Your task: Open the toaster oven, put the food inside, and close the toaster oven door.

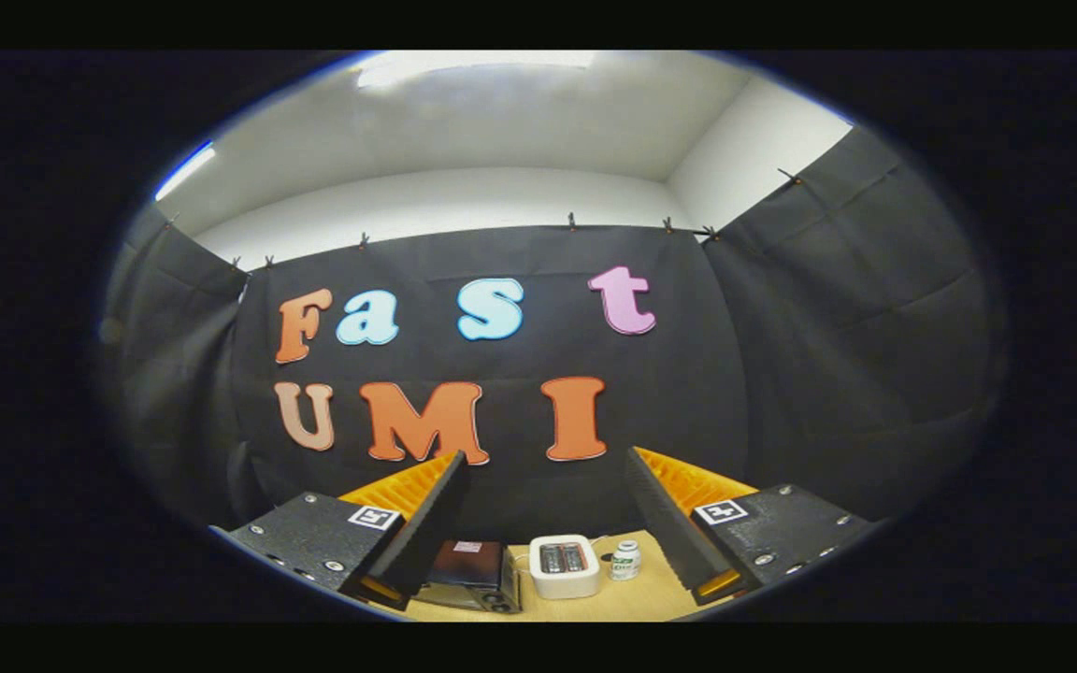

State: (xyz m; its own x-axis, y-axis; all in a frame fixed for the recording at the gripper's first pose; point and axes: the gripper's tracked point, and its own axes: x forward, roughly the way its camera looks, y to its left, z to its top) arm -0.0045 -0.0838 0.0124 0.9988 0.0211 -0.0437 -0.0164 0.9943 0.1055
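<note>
Wide apart and holding nothing, my claw hangs above the worktop. Beyond my fingers, the toaster oven sits by the left one, door shut, beside a white toaster and a small bottle.

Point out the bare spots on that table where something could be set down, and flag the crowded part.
Bare wood table lies in front of the white toaster and right of the small bottle. Toaster oven, toaster and bottle crowd the back in one row. The open gripper hangs above, holding nothing.
</note>
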